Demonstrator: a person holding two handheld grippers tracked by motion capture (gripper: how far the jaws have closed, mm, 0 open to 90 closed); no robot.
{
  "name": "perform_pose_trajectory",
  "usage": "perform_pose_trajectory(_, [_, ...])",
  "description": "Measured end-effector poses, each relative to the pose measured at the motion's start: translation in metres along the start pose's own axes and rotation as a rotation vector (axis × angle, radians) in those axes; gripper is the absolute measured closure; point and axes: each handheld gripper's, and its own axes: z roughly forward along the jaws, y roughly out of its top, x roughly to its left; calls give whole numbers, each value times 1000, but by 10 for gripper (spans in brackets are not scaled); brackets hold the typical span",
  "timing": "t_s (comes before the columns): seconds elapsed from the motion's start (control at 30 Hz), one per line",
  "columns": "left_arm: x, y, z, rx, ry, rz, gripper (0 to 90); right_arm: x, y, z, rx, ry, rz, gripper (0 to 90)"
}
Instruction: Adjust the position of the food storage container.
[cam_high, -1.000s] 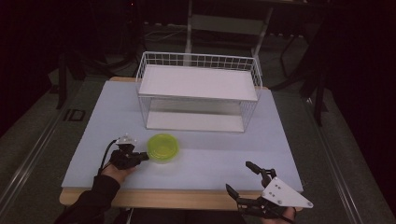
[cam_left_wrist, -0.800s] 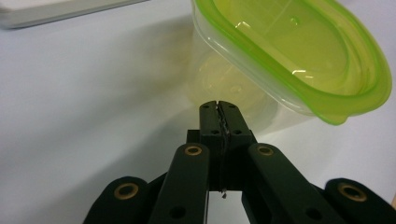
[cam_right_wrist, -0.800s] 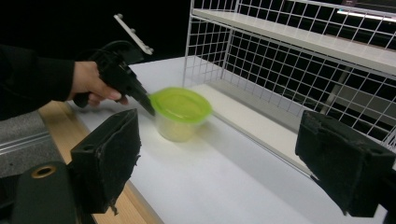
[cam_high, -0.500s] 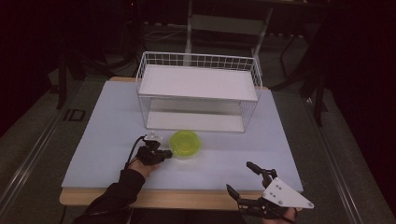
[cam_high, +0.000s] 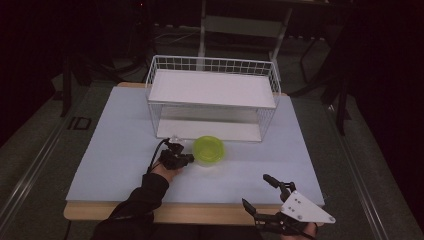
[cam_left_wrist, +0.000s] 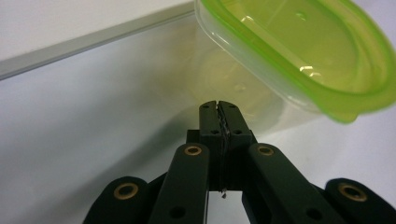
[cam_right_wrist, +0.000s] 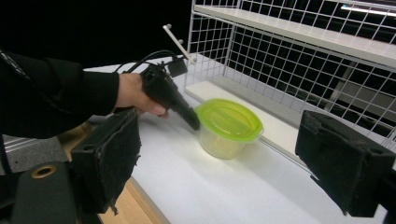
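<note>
Resting nearest the table's front edge, the right gripper (cam_high: 260, 192) has its jaws spread wide with nothing between them. Farther in, the left gripper (cam_high: 189, 159) has its jaws pressed together on nothing — their tips sit at the near side wall of the container (cam_high: 209, 149) (a clear tub with a green lid). From the right gripper view the closed tips (cam_right_wrist: 194, 125) reach the tub (cam_right_wrist: 228, 127) just under the lid rim. The container stands upright on the white table (cam_high: 115, 150), directly before the open lower level of the wire rack (cam_high: 212, 100) — just beside its base.
</note>
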Motion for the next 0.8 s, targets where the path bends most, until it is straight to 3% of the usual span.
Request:
perform_pose_trajectory(0.2, [0, 3, 2, -18, 42, 15, 839, 0, -1, 1, 8, 3, 1, 139])
perform_pose_trajectory(0.27, [2, 3, -1, -22, 44, 1, 839, 0, -1, 1, 9, 1, -1, 139])
perform_pose_trajectory(0.4, [7, 0, -14, -39, 9, -12, 824, -1, -1, 1, 9, -3, 3, 139])
perform_pose_trajectory(0.53, [10, -1, -36, -65, -14, 10, 778, -1, -1, 2, 18, -4, 11, 139])
perform_pose_trajectory(0.6, [11, -2, -49, -87, -34, 9, 697, -1, -1, 2, 25, -10, 9, 143])
perform_pose_trajectory(0.67, [9, -3, -66, -110, -52, 40, 619, -1, -1, 3, 30, -17, 7, 145])
perform_pose_trajectory(0.73, [8, -5, -78, -130, -75, 54, 472, -2, -2, 4, 36, -33, 0, 145])
perform_pose_trajectory(0.8, [8, -9, -90, -141, -140, 67, 358, -3, -3, 6, 45, -33, 1, 144])
